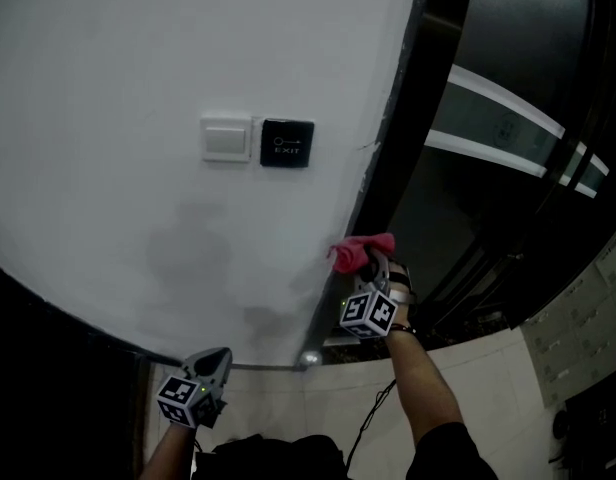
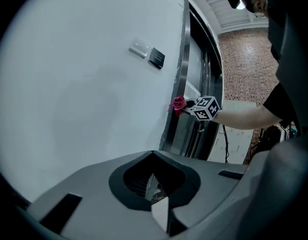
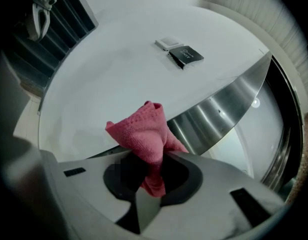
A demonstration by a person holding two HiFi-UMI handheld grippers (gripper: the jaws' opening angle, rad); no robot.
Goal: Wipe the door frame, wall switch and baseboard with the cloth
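My right gripper point(image 1: 373, 268) is shut on a bunched pink cloth point(image 1: 360, 251) and holds it against the metal door frame point(image 1: 388, 138), about halfway down. In the right gripper view the cloth point(image 3: 146, 134) sticks out of the jaws point(image 3: 153, 176) in front of the steel frame point(image 3: 229, 104). A white wall switch point(image 1: 226, 138) and a black exit button point(image 1: 287, 143) sit on the white wall, up and left of the cloth. My left gripper point(image 1: 213, 360) hangs low near the wall's foot, shut and holding nothing point(image 2: 156, 184).
A dark glass door with white stripes point(image 1: 508, 128) fills the opening right of the frame. Pale floor tiles point(image 1: 468, 368) lie below it, and a thin cable point(image 1: 373, 413) hangs by my right arm. A brick wall point(image 2: 244, 64) stands beyond the doorway.
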